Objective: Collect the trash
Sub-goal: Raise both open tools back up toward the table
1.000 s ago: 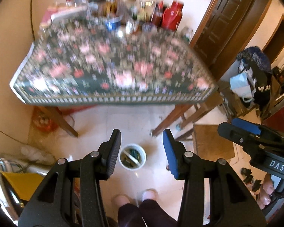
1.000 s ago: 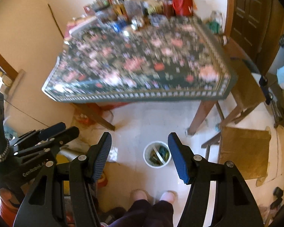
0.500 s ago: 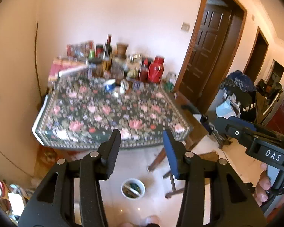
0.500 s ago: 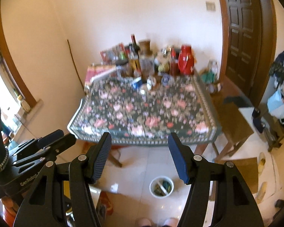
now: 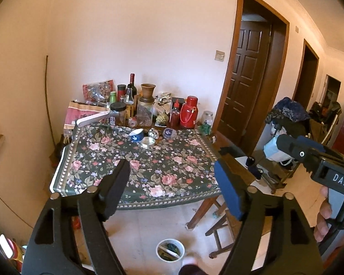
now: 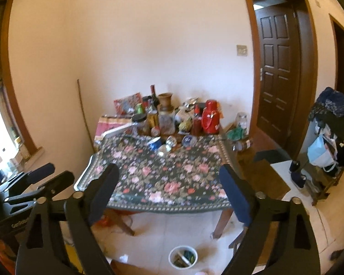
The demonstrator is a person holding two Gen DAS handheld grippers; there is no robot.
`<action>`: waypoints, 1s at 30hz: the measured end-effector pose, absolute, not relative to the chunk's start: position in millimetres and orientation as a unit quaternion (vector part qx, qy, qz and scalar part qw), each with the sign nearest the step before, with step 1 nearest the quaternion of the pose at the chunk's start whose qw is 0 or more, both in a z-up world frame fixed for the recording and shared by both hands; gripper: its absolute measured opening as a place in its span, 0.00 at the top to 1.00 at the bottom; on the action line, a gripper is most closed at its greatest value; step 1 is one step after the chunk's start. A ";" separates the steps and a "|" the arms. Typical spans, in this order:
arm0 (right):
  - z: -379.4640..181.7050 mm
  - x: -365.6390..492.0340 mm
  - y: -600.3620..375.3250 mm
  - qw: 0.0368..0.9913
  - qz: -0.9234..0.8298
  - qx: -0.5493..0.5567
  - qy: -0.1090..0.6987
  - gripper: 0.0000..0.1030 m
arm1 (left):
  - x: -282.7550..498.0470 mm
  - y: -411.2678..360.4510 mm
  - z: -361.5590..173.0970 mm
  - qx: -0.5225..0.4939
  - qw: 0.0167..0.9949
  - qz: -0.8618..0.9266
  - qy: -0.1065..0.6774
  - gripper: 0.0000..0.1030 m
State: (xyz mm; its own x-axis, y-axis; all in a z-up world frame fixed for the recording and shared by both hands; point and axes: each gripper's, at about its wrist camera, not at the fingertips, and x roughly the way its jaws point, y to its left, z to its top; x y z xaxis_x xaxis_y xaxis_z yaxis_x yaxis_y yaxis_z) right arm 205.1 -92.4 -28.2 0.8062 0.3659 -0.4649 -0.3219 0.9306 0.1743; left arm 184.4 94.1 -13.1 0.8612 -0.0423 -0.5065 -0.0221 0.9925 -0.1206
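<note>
A table with a dark floral cloth [image 5: 149, 174] [image 6: 162, 178] stands against the far wall. Near its back lie a blue cup on its side [image 5: 135, 135] [image 6: 155, 142], a shiny round tin [image 5: 148, 142], a crumpled clear wrapper [image 5: 153, 133] [image 6: 171, 141] and a small round container [image 5: 169, 133] [image 6: 189, 140]. A white bin [image 5: 170, 250] [image 6: 183, 257] with trash in it stands on the floor in front of the table. My left gripper [image 5: 172, 183] is open and empty, well short of the table. My right gripper [image 6: 169, 188] is open and empty too.
Bottles, jars, a red thermos [image 5: 189, 112] [image 6: 210, 116] and a clay vase [image 5: 148, 92] crowd the table's back edge. A wooden chair [image 5: 236, 160] stands at the table's right. Dark doors [image 5: 243, 82] are on the right wall. A rack with clothes and bags [image 6: 330, 142] stands far right.
Both grippers have tilted up and drawn back from the floor. The view went from the bin and table edge to the whole table and wall. Both jaws stay open.
</note>
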 end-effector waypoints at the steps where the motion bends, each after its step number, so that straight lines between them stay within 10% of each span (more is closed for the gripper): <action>1: -29.7 212.1 -92.7 0.949 0.180 0.044 0.254 0.14 | 189.3 94.1 -14.4 -0.060 0.963 -0.002 0.262 0.20; 30: -67.1 484.8 -136.0 0.902 0.253 0.041 0.349 0.14 | 465.9 83.1 -61.4 -0.104 0.929 0.110 0.338 0.19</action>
